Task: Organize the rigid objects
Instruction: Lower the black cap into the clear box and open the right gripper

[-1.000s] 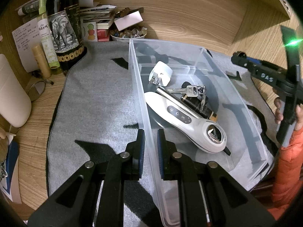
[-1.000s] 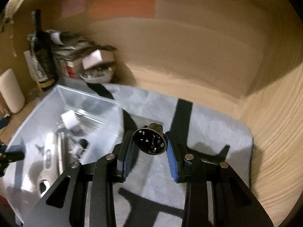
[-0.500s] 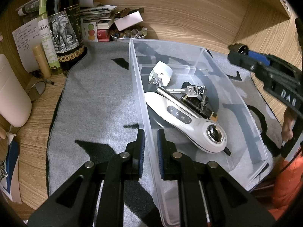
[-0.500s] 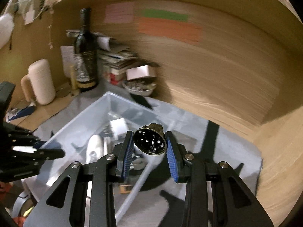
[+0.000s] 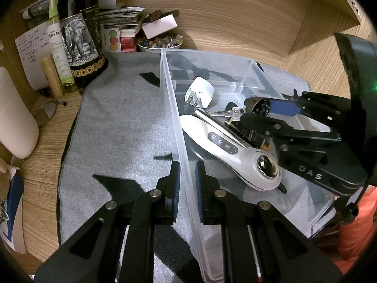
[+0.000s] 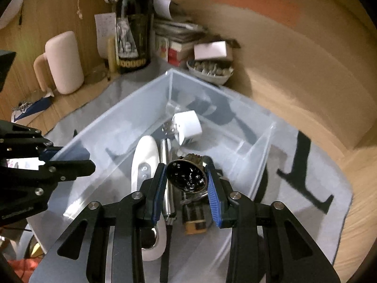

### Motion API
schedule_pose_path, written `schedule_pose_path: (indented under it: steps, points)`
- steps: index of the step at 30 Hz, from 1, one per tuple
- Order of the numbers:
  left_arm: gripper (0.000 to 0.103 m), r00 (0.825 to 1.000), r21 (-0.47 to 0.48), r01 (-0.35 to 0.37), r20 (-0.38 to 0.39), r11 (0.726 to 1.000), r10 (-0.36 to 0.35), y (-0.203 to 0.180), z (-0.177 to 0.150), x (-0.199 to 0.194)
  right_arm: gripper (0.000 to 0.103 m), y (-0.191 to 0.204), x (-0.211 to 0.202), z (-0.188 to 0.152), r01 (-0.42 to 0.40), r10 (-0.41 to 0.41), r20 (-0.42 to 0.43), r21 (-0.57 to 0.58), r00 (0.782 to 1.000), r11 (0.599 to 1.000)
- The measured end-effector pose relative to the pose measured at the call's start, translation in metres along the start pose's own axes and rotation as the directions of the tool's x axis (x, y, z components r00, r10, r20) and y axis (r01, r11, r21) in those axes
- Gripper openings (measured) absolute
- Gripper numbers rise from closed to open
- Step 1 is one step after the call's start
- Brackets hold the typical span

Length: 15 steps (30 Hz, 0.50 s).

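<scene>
A clear plastic bin (image 5: 256, 67) stands on a grey mat (image 5: 122, 118). My left gripper (image 5: 187, 187) is shut on the bin's near-left wall. Inside lie a white handheld device (image 5: 226, 147), a white plug adapter (image 5: 200, 92), keys (image 5: 232, 113) and a dark lighter-like item (image 5: 249, 133). My right gripper (image 6: 186, 180) is shut on a small dark round object (image 6: 187, 176) and holds it over the bin (image 6: 113, 122), above the keys. The right gripper also shows in the left wrist view (image 5: 264, 112).
A wine bottle (image 5: 81, 35), small bottles (image 5: 55, 54), a stack of books and papers (image 5: 122, 21) and a bowl of beads (image 5: 160, 42) crowd the back left. A pink mug (image 6: 62, 61) stands at the left. Wooden walls close the back and right.
My right gripper has swung left with the dark round object, from over the mat to over the bin's inside. My left gripper has stayed on the bin wall.
</scene>
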<state>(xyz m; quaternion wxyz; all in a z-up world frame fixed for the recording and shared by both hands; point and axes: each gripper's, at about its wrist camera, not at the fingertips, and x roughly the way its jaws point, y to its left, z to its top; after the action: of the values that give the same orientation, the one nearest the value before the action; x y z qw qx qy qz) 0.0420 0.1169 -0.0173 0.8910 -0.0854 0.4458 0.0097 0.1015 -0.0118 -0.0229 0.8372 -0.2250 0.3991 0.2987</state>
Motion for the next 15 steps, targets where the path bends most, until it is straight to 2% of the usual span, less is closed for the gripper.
schedule_pose_path:
  steps: [8,15]
  points:
    - [0.012,1.000,0.001,-0.001,0.000,1.000,0.001,0.000,0.000,0.000,0.032,0.001,0.001,-0.001,0.009,-0.010,-0.015,-0.008,1.000,1.000]
    - [0.012,1.000,-0.005,0.010,-0.007,1.000,-0.010,0.001,0.001,-0.001,0.058,-0.002,-0.016,-0.002,-0.001,0.001,0.023,0.007,1.000,1.000]
